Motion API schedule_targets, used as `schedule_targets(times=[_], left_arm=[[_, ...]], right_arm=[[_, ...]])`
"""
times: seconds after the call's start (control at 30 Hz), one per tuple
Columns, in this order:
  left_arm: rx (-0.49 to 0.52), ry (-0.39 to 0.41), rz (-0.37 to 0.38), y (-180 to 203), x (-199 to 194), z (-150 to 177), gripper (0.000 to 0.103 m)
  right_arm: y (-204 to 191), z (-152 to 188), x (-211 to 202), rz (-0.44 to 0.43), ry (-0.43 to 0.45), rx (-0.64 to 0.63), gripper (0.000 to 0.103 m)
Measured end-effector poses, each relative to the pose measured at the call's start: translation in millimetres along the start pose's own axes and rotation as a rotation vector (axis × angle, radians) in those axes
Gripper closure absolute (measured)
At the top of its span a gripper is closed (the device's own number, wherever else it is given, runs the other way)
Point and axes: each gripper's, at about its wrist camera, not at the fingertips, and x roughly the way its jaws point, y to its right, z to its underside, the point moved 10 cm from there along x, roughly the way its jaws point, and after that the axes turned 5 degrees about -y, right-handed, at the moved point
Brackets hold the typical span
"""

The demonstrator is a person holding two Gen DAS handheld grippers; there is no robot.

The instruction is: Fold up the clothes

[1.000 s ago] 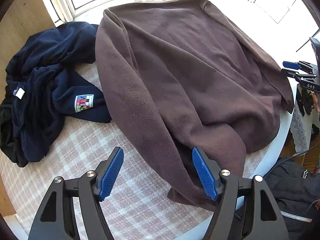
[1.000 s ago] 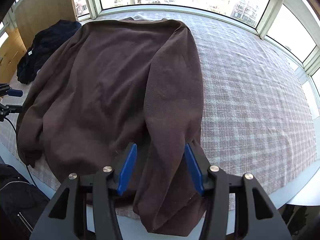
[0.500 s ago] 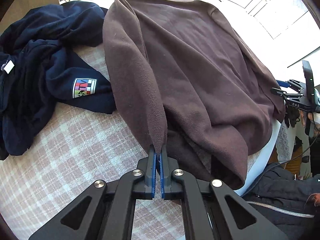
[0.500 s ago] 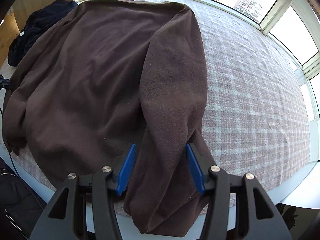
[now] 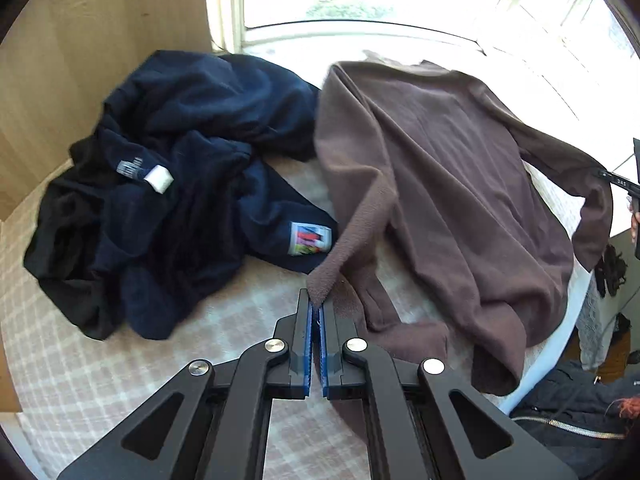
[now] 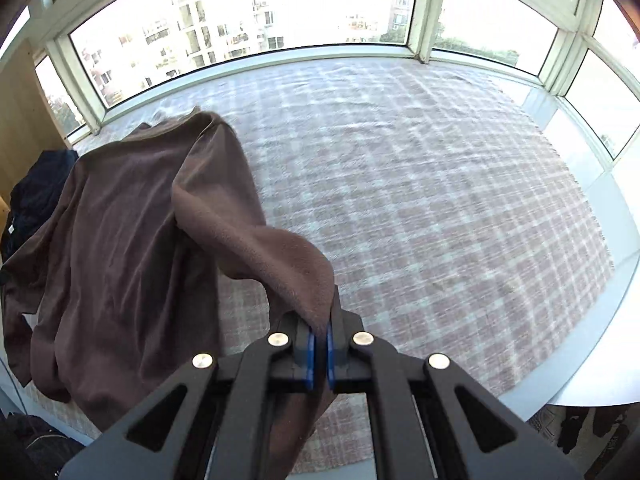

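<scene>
A brown fleece sweater [image 5: 452,200] lies spread on a checked cloth, collar toward the window. My left gripper [image 5: 316,304] is shut on its left sleeve, and the sleeve runs taut up from the blue pads to the shoulder. In the right wrist view the same brown sweater [image 6: 120,240] sits at the left. My right gripper [image 6: 320,332] is shut on the right sleeve, which is lifted off the cloth and drapes over the jaws. In the left wrist view the right sleeve stretches out toward the other gripper at the right edge.
A crumpled navy garment [image 5: 192,184] with a coloured patch lies left of the sweater, beside a wooden panel [image 5: 80,60]. The checked cloth [image 6: 440,200] stretches far to the right up to the windows. A dark jacket with a zip [image 5: 580,412] lies below the table edge.
Both grippers went from open to shut on the sleeves. Each has pulled its sleeve outward and upward, away from the sweater's body, so the sleeves now stretch out sideways.
</scene>
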Motion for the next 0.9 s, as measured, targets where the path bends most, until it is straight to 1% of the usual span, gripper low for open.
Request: schedule_targets(times=[0.03,0.1,0.13,0.17,0.2,0.23,0.3,0.37,0.4,0.47,0.5,0.53,0.6,0.63,0.7,0.77,0.83,0.9], left_arm=[[-0.009,-0.002,-0.057,-16.4,1.7,-6.4,0.101],[-0.025,-0.015,-0.196,-51.6,7.2,-18.4,0.100],[-0.043,-0.030,-0.223,-65.9,10.4,-19.6,0.100],[-0.063,-0.047,-0.238,-79.2,13.8,-19.3,0.098],[-0.083,-0.064,-0.253,-92.5,17.2,-18.9,0.092],[-0.089,-0.068,-0.268,-98.4,17.5,-15.7,0.085],[-0.090,-0.069,-0.300,-106.0,15.9,-7.5,0.078],[-0.069,-0.062,-0.347,-106.2,6.8,2.7,0.078],[-0.053,-0.054,-0.368,-102.3,0.4,7.2,0.080],[-0.010,-0.025,-0.367,-85.5,-15.3,15.5,0.079],[-0.001,-0.001,-0.352,-74.4,-24.1,19.3,0.080],[0.000,0.026,-0.316,-60.3,-32.1,23.7,0.080],[0.022,0.045,-0.202,-21.9,-39.7,33.1,0.080],[0.045,0.046,-0.147,-1.0,-40.0,38.0,0.080],[0.107,0.021,-0.078,39.4,-30.5,53.8,0.079],[0.169,-0.022,-0.016,83.8,-15.9,68.7,0.080],[0.206,-0.059,0.059,121.0,0.2,84.5,0.079],[0.239,-0.105,0.103,150.7,12.7,100.2,0.079]], right_arm=[[14.6,-12.4,5.0,0.047,-0.001,0.012,0.099],[40.7,-21.3,28.0,0.161,-0.079,0.028,0.090],[53.5,-24.2,39.9,0.218,-0.124,0.036,0.080],[58.5,-23.6,48.2,0.233,-0.155,0.039,0.076],[59.6,-21.2,54.7,0.226,-0.177,0.040,0.076],[56.2,-16.3,55.8,0.203,-0.178,0.032,0.076],[40.9,-9.8,46.4,0.167,-0.139,-0.001,0.073],[21.1,-1.8,30.4,0.147,-0.087,-0.048,0.065],[8.7,3.5,20.8,0.126,-0.057,-0.081,0.065],[-22.2,17.2,4.4,0.072,-0.004,-0.161,0.065],[-41.1,26.1,0.8,0.045,0.013,-0.208,0.065],[-57.9,38.5,-3.6,0.026,0.025,-0.257,0.065],[-84.0,68.9,-7.1,0.014,0.022,-0.347,0.063],[-94.0,83.8,-6.0,0.013,0.011,-0.383,0.062],[-110.0,112.8,-1.2,0.006,-0.017,-0.439,0.061],[-115.9,136.6,9.3,-0.029,-0.065,-0.438,0.061],[-112.5,153.5,20.9,-0.060,-0.112,-0.402,0.061],[-108.0,166.1,28.6,-0.092,-0.143,-0.365,0.061]])
